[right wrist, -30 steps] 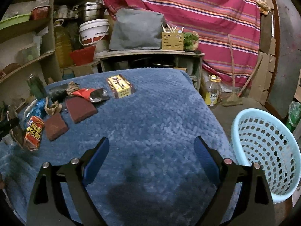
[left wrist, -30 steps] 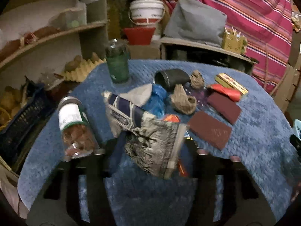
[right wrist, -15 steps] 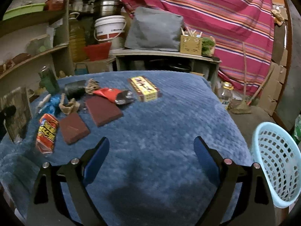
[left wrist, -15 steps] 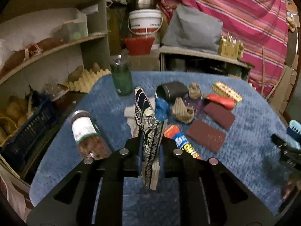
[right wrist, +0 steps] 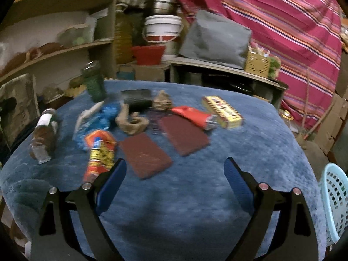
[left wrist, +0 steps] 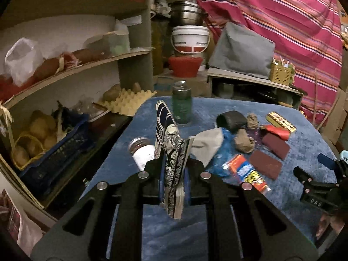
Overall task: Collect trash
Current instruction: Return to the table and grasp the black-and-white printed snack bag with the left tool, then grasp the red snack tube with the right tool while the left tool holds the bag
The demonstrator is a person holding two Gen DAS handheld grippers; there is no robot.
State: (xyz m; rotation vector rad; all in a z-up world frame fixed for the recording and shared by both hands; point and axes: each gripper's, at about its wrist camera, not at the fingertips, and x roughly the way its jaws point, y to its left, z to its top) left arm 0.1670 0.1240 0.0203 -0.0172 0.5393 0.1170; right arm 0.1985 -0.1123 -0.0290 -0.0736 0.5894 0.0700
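The left gripper point(left wrist: 173, 171) is clamped on a printed wrapper point(left wrist: 171, 152) lifted off the desk point(right wrist: 250, 143), while the right gripper point(right wrist: 175, 174) gapes empty above remaining litter ahead, the basket point(right wrist: 335, 200) at its right showing nothing collected.
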